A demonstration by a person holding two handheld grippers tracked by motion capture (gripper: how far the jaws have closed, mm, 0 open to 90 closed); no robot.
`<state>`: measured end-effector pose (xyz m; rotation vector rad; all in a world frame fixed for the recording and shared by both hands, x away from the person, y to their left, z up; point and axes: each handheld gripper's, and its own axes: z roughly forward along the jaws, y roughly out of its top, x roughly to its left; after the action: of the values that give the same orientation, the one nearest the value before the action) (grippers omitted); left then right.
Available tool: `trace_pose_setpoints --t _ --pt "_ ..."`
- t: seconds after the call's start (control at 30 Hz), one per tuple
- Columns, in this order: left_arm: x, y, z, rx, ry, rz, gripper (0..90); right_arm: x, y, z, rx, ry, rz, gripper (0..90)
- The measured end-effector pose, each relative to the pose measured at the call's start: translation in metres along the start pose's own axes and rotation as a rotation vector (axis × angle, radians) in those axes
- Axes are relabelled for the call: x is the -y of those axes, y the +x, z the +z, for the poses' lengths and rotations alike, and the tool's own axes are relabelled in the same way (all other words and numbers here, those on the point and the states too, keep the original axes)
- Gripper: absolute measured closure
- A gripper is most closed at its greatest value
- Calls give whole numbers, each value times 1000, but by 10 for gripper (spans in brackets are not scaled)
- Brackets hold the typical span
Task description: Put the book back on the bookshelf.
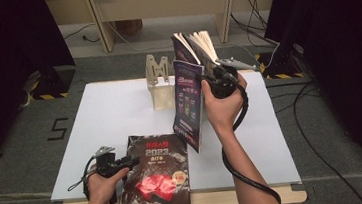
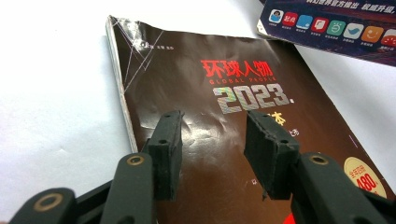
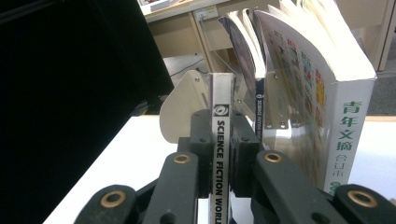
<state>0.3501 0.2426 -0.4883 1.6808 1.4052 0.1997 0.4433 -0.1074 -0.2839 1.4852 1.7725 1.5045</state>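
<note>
Beside the rack (image 1: pixel 159 81), the right tool (image 3: pixel 219 154) clamps a thin magazine (image 3: pixel 219 140) by its spine, upright. Over the dark magazine (image 2: pixel 224 121) lying flat on the table (image 1: pixel 110 114), the left tool (image 2: pixel 212 135) gapes, gripping nothing.

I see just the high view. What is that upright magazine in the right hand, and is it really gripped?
Observer: Yes. The right gripper has its fingers shut on the spine of the upright magazine, which reads SCIENCE FICTION WORLD.
Operator: What's standing next to it?
Observer: A thick book with green Chinese characters on a white spine, its pages fanned open at the top.
Operator: Is the left one gripping the dark magazine?
Observer: No. The left gripper has its fingers apart over the cover of the dark magazine, with nothing between them.
</note>
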Motion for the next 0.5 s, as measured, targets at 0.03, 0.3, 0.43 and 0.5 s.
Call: trace_pose_setpoints --t 0.03,0.3,0.43,0.5 --pt "0 0 0 0 0 -3 558 0 0 0 0 -2 1 831" --pt "1 -1 1 4 1 -1 559 0 -1 1 4 -8 -2 832" --pt "1 0 0 0 0 0 559 -2 -1 2 4 -11 1 832" --pt "1 0 1 2 0 -2 559 -3 0 3 4 -18 2 832"
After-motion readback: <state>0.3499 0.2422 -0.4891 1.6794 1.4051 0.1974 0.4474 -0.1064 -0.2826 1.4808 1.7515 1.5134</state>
